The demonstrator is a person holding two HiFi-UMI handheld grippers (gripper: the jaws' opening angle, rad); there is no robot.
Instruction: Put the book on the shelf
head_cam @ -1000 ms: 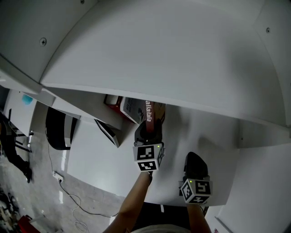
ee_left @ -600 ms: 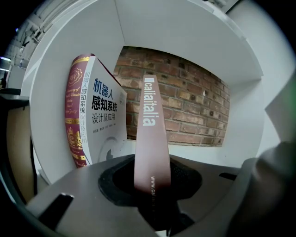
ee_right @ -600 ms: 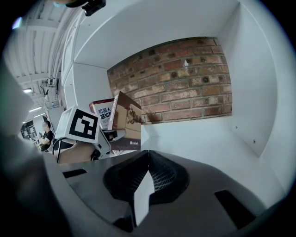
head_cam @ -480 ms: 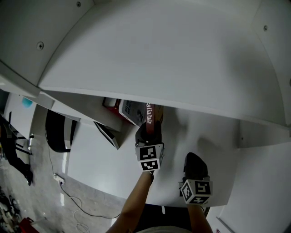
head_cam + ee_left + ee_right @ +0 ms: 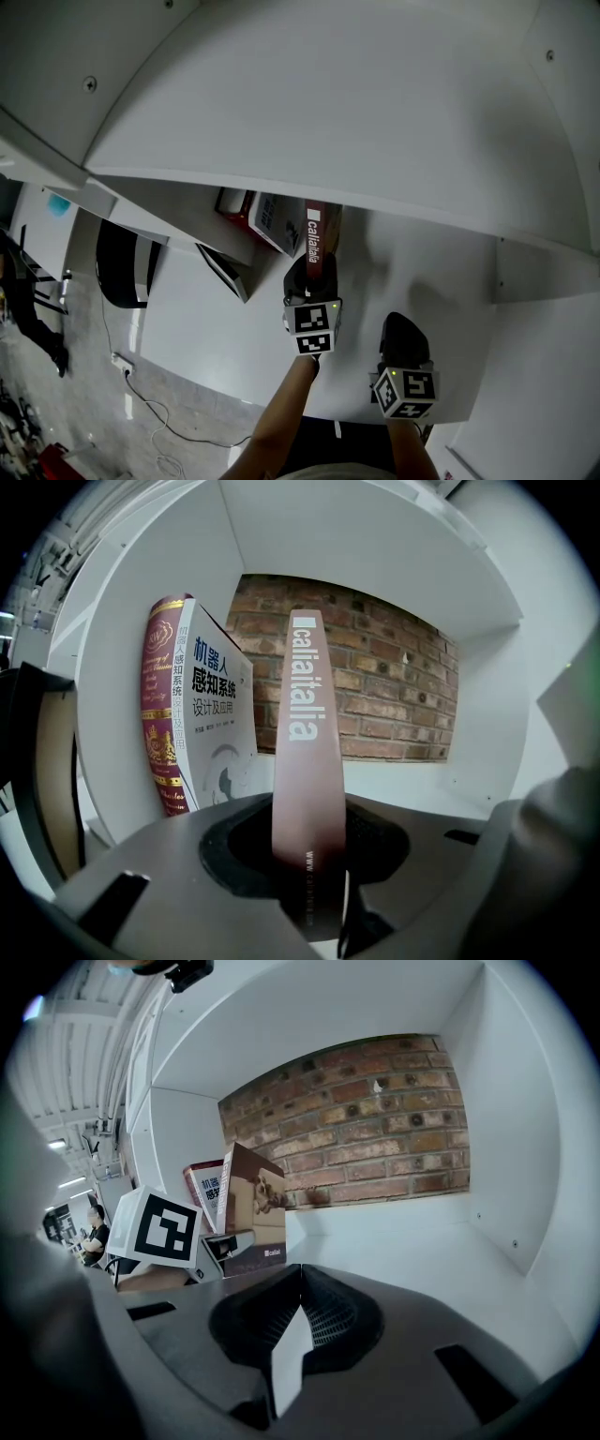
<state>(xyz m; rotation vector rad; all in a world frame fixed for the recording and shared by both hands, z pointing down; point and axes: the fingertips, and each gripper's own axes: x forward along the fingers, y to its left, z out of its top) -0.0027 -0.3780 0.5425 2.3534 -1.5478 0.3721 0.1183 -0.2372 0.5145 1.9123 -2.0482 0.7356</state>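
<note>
Left gripper (image 5: 309, 860): jaws clamped on lower spine of book (image 5: 305, 724), keeping it upright inside shelf (image 5: 431, 272), just right of leaning books (image 5: 202, 714), probably to slot alongside. Right gripper (image 5: 298, 1283): jaws together, empty, parked aside.

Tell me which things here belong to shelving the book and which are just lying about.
Job: brown book, clamped in the left gripper; shelf.
Lying about: white book, red book, chair, floor cable; the right gripper is shut and empty.
</note>
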